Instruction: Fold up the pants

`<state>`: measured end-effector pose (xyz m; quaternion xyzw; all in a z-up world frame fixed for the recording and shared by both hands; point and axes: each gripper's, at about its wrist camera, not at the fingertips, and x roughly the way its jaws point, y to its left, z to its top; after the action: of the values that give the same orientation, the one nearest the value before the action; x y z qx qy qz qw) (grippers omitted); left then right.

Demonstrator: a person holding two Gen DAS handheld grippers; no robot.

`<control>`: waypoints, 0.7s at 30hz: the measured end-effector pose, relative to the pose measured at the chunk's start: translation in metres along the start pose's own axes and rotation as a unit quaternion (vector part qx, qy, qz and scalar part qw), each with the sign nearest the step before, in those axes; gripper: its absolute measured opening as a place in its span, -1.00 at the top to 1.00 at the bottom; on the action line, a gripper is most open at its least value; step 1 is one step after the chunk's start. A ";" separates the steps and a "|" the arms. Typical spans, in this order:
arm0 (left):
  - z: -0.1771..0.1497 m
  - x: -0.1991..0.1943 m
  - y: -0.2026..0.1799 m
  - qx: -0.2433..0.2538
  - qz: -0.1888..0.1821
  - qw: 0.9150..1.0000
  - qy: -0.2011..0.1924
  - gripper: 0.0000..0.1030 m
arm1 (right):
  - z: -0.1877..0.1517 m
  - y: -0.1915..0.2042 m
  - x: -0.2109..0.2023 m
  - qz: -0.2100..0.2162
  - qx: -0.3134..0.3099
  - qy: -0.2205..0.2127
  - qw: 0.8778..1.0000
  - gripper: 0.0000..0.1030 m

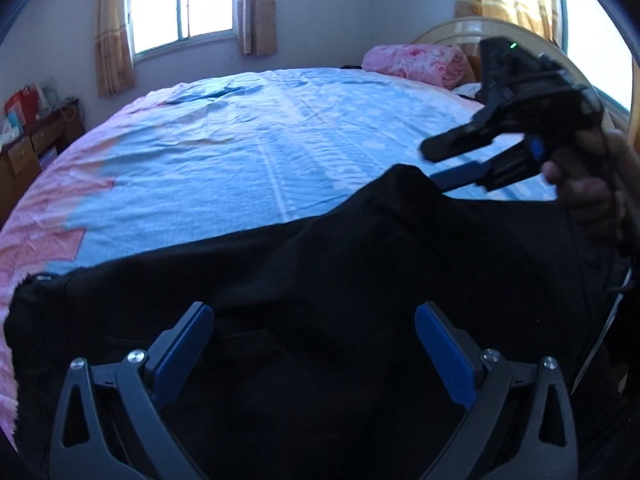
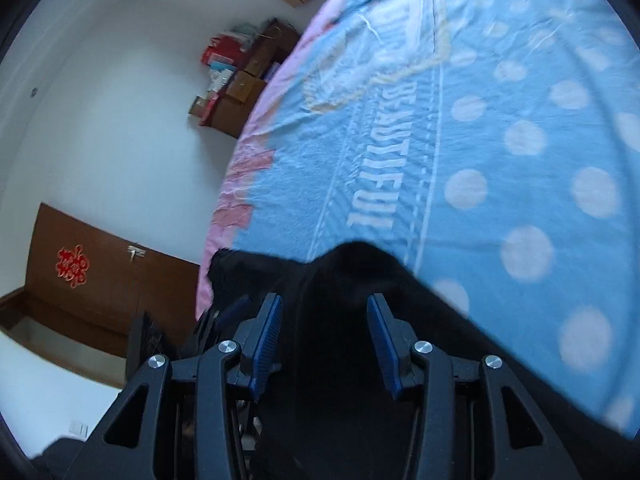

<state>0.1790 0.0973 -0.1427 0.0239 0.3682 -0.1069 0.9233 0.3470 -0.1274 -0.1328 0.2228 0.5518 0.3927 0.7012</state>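
Black fabric pants lie on the blue dotted bedsheet; left tongs spread, right tongs spread; only the left view shows a pink blanket.

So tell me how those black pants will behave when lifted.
The black pants are probably floppy: they drape in soft folds over the bed. Likely light, since one peak tents up by the right tool. Expect ungripped parts to sag below the left tool.

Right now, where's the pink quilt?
Left wrist view, upper right: the folded pink quilt sits at the bed's far end by the wooden headboard, beyond the black pants.
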 end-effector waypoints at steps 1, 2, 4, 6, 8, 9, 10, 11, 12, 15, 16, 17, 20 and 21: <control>0.000 0.001 0.002 -0.004 -0.001 1.000 -0.001 -1.00 | 0.004 -0.001 0.007 0.001 0.004 0.007 1.000 0.10; 0.000 0.002 0.004 -0.008 -0.004 1.000 -0.001 -1.00 | 0.007 -0.002 0.009 0.003 0.007 0.012 1.000 0.10; -0.001 0.004 0.006 -0.009 -0.006 1.000 0.000 -1.00 | 0.014 -0.003 0.021 0.005 0.012 0.023 1.000 0.10; -0.002 0.005 0.004 -0.006 -0.003 1.000 0.005 -1.00 | 0.016 0.002 0.024 -0.001 0.001 0.015 1.000 0.14; -0.004 0.008 0.001 0.002 0.004 1.000 0.009 -1.00 | 0.025 0.004 0.028 -0.022 -0.010 0.001 1.000 0.84; -0.004 0.010 0.000 0.007 0.009 1.000 0.014 -1.00 | 0.030 0.002 0.028 -0.042 -0.015 -0.010 0.999 0.84; -0.004 0.011 -0.002 0.010 0.012 1.000 0.015 -1.00 | 0.036 -0.004 0.030 -0.064 -0.008 -0.021 0.998 0.86; -0.005 0.011 -0.003 0.015 0.014 1.000 0.016 -1.00 | 0.041 -0.013 0.031 -0.079 0.003 -0.025 0.997 0.87; -0.004 0.012 -0.003 0.017 0.015 1.000 0.017 -1.00 | 0.045 -0.021 0.030 -0.084 0.011 -0.026 0.996 0.87; -0.004 0.005 -0.004 0.011 0.014 1.000 0.016 -1.00 | 0.044 -0.033 0.019 -0.054 0.036 -0.032 0.997 0.87; -0.004 -0.002 -0.005 0.006 0.010 1.000 0.008 -1.00 | 0.039 -0.028 0.008 -0.053 0.027 -0.042 0.997 0.87; -0.004 -0.007 -0.007 0.003 0.007 1.000 0.003 -1.00 | 0.033 -0.023 -0.004 -0.053 0.020 -0.049 0.997 0.86; -0.001 -0.021 -0.022 0.007 -0.005 1.000 -0.014 -1.00 | 0.006 -0.012 -0.052 -0.060 -0.007 -0.080 0.995 0.54; 0.001 -0.023 -0.028 0.012 -0.009 1.000 -0.018 -1.00 | -0.011 -0.010 -0.076 -0.061 -0.013 -0.096 0.993 0.35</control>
<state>0.1577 0.0735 -0.1249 0.0294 0.3508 -0.1202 0.9282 0.3338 -0.1949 -0.0983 0.2162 0.4893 0.3330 0.7765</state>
